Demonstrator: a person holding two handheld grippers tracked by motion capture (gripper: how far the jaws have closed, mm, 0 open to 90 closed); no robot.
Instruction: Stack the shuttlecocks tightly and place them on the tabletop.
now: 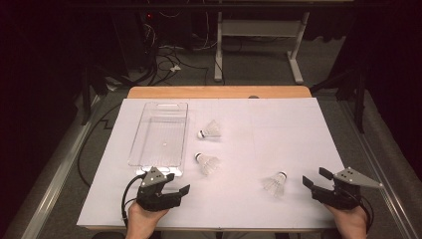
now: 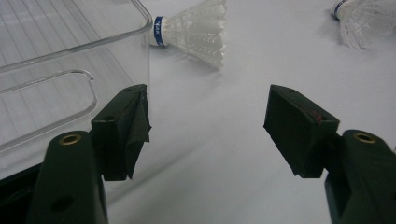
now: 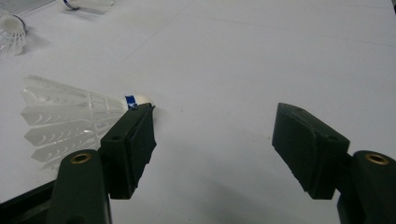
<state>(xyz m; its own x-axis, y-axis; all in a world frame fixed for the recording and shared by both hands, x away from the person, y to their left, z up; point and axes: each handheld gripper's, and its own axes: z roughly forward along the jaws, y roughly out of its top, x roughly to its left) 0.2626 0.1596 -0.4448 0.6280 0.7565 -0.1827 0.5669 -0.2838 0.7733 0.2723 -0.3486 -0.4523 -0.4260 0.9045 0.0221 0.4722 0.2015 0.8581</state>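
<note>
Three white shuttlecocks lie on the white table sheet (image 1: 288,129). One shuttlecock (image 1: 210,130) rests right of a clear plastic bin (image 1: 159,134), a second (image 1: 208,163) lies nearer me, and a third (image 1: 275,183) lies at the front right. My left gripper (image 1: 178,182) is open by the bin's near right corner, holding nothing. In the left gripper view the left gripper (image 2: 208,126) stands open beside the bin wall (image 2: 56,70), the second shuttlecock (image 2: 196,32) ahead. My right gripper (image 1: 315,177) is open just right of the third shuttlecock; the right gripper (image 3: 215,140) has that shuttlecock (image 3: 70,121) outside its left jaw.
The bin holds nothing. A wooden table edge (image 1: 219,92) shows beyond the sheet. Past it are a desk frame (image 1: 259,45) and loose cables (image 1: 164,62) on the floor. The sheet's right half is bare.
</note>
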